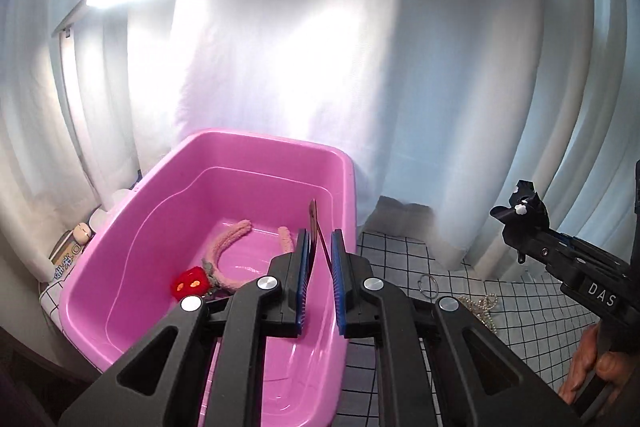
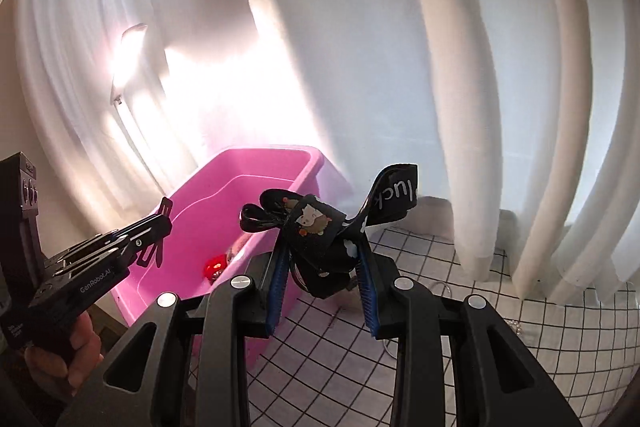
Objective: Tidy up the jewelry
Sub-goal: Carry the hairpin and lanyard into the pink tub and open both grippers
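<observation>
A thin, flat, dark reddish strip, perhaps a hair clip [image 1: 316, 227], stands nearly upright, pinched between the blue-padded fingers of the left gripper [image 1: 320, 247], which are almost fully together on it. It hangs above the glossy pink plastic tub [image 1: 240, 155]. On the tub's floor, at about nine o'clock from the clip, lie a fuzzy pink curved headband [image 1: 232, 239] and a red plush cube with orange spots [image 1: 188, 281].

The right gripper [image 2: 324, 251] has its fingers partly apart, clamped on a black ribbon bow printed with a cartoon animal and white lettering [image 2: 316, 223]. This bow is held over the white table cloth with a black grid [image 2: 500, 311], at about three o'clock from the tub.

On the cloth, right of the tub in the left wrist view, rest a thin metal ring [image 1: 429, 285] and a pearl bead strand [image 1: 482, 307]. White curtains [image 2: 460, 67] hang behind.
</observation>
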Demonstrator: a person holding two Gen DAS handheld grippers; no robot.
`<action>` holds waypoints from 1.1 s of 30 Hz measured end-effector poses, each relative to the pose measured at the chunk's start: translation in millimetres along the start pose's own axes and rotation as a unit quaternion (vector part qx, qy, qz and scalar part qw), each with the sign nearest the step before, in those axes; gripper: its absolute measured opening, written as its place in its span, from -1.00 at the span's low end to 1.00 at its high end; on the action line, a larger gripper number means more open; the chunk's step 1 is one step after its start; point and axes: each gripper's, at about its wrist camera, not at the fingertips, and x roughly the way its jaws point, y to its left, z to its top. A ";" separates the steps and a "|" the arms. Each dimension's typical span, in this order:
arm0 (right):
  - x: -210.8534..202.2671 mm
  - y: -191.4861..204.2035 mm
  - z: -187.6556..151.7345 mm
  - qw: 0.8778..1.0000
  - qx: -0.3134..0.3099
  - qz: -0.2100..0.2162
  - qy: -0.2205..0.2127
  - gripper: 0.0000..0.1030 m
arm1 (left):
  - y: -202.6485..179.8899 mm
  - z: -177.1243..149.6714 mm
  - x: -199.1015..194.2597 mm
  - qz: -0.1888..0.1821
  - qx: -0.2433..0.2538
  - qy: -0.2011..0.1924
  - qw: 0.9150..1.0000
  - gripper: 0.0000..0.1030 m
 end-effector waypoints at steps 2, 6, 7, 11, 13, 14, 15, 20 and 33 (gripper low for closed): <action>20.8 24.1 12.0 0.999 -0.021 0.024 0.008 -0.41 | 24.8 5.1 2.9 0.022 -0.015 0.009 1.000 -0.78; 68.3 69.8 25.3 0.995 -0.054 0.064 0.048 -0.41 | 68.6 6.9 17.0 0.060 -0.032 0.040 0.997 -0.78; 80.4 80.0 25.9 0.994 -0.061 0.070 0.059 -0.41 | 77.2 4.8 22.5 0.066 -0.035 0.053 0.996 -0.78; 119.9 114.8 20.7 0.988 -0.085 0.079 0.107 -0.41 | 107.0 -4.9 47.3 0.086 -0.054 0.105 0.989 -0.78; 138.3 124.6 17.1 0.985 -0.093 0.075 0.128 -0.41 | 115.9 -11.1 58.3 0.089 -0.061 0.128 0.986 -0.77; 147.2 128.5 14.9 0.983 -0.096 0.071 0.140 -0.41 | 119.8 -14.3 63.0 0.093 -0.062 0.137 0.984 -0.77; 154.7 129.4 12.1 0.981 -0.098 0.065 0.152 -0.40 | 122.4 -16.2 67.4 0.098 -0.062 0.144 0.983 -0.76; 185.9 129.9 11.3 0.978 -0.099 0.034 0.182 -0.21 | 127.3 -20.7 78.7 0.101 -0.057 0.164 0.980 -0.67; 188.6 104.6 27.8 0.982 -0.052 -0.005 0.180 0.17 | 132.5 -20.4 71.4 0.136 -0.050 0.145 0.979 0.74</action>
